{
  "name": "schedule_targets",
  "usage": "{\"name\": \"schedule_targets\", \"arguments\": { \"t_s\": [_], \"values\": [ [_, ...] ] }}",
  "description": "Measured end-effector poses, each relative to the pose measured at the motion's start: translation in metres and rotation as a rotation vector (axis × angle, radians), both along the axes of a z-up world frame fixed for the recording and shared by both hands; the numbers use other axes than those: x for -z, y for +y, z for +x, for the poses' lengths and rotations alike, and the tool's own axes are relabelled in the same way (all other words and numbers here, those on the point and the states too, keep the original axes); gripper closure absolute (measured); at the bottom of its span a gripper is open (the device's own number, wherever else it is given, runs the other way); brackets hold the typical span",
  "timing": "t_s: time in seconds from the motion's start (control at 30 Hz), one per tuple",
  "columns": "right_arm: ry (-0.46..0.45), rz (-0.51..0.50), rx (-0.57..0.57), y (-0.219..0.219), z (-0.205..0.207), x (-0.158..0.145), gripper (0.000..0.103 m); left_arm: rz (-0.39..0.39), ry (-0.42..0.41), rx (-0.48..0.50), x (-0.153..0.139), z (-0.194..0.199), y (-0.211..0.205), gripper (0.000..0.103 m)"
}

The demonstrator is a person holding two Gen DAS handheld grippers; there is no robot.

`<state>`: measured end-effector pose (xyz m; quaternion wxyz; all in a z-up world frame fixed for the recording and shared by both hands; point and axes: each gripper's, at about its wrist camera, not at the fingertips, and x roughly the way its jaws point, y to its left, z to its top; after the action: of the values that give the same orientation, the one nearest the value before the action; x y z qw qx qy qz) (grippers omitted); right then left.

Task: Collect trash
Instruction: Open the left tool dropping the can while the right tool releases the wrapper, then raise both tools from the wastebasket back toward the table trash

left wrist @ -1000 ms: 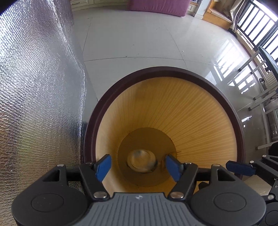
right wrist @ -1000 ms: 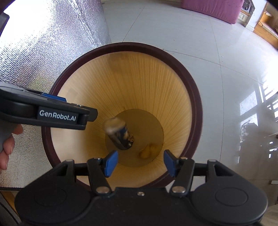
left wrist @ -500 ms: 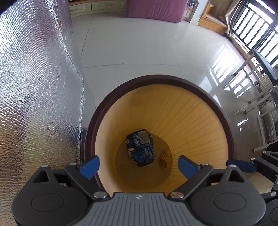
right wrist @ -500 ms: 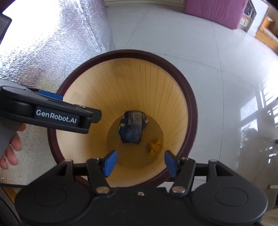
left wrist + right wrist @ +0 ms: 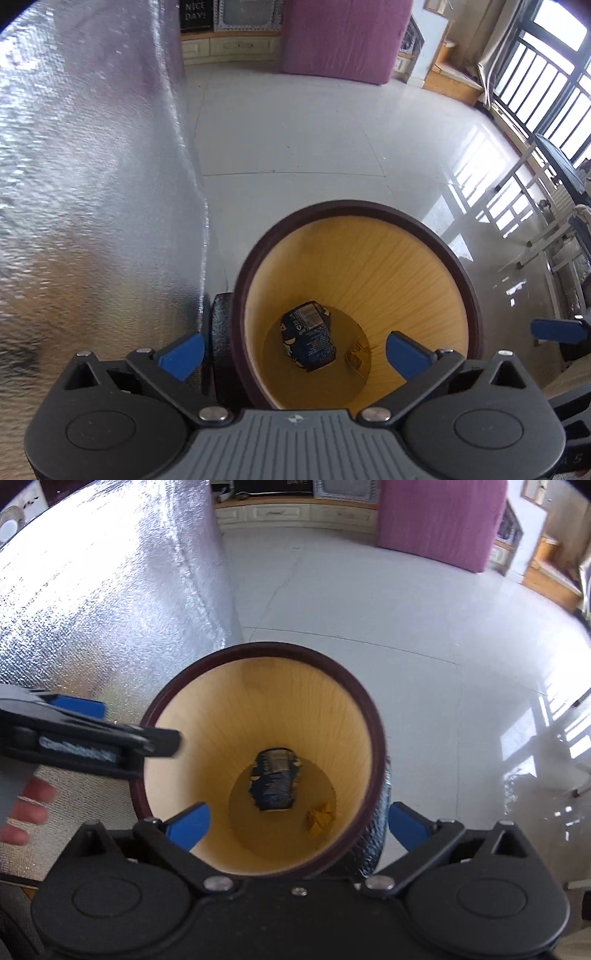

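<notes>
Both tools gape over one bin [image 5: 458, 273] holding one can [image 5: 308, 341], one wrapper [image 5: 357, 356].

Words you can read: one black sign, far back in the room.

The black sign with white letters [image 5: 197, 14] stands at the back wall and says "NICE DAY!". The dark blue crushed can [image 5: 307, 336] lies at the bottom of the round yellow bin with a dark brown rim [image 5: 369, 254]; it has a white barcode patch and tiny print, too small to read. The black side of the left gripper [image 5: 92, 749] has a blurry white label that cannot be read.
</notes>
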<state>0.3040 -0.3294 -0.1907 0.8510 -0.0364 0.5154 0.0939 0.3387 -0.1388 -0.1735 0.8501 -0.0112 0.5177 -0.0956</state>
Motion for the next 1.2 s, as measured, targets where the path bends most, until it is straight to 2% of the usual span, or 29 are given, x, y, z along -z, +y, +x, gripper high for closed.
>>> {"name": "schedule_targets", "arguments": {
  "t_s": [0.17, 0.47, 0.7, 0.83, 1.0, 1.2],
  "values": [
    [-0.049, -0.037, 0.077, -0.017, -0.01, -0.026, 0.0, -0.009, -0.051, -0.014, -0.027, -0.013, 0.006, 0.0],
    [-0.161, -0.055, 0.191, -0.035, -0.05, -0.084, 0.0, -0.038, -0.159, 0.029, -0.082, -0.05, 0.008, 0.0],
    [-0.283, -0.059, 0.188, -0.017, -0.082, -0.138, 0.0, -0.083, -0.267, 0.048, -0.132, -0.083, 0.021, 0.0],
    [-0.349, -0.064, 0.201, -0.007, -0.1, -0.169, 0.0, -0.067, -0.345, 0.058, -0.166, -0.103, 0.028, 0.0],
    [-0.465, -0.015, 0.201, 0.012, -0.12, -0.206, 0.0, -0.068, -0.456, 0.059, -0.21, -0.126, 0.048, 0.0],
    [-0.575, 0.054, 0.159, 0.046, -0.132, -0.237, 0.0, -0.029, -0.564, 0.019, -0.244, -0.152, 0.092, 0.0]
  ]
}}
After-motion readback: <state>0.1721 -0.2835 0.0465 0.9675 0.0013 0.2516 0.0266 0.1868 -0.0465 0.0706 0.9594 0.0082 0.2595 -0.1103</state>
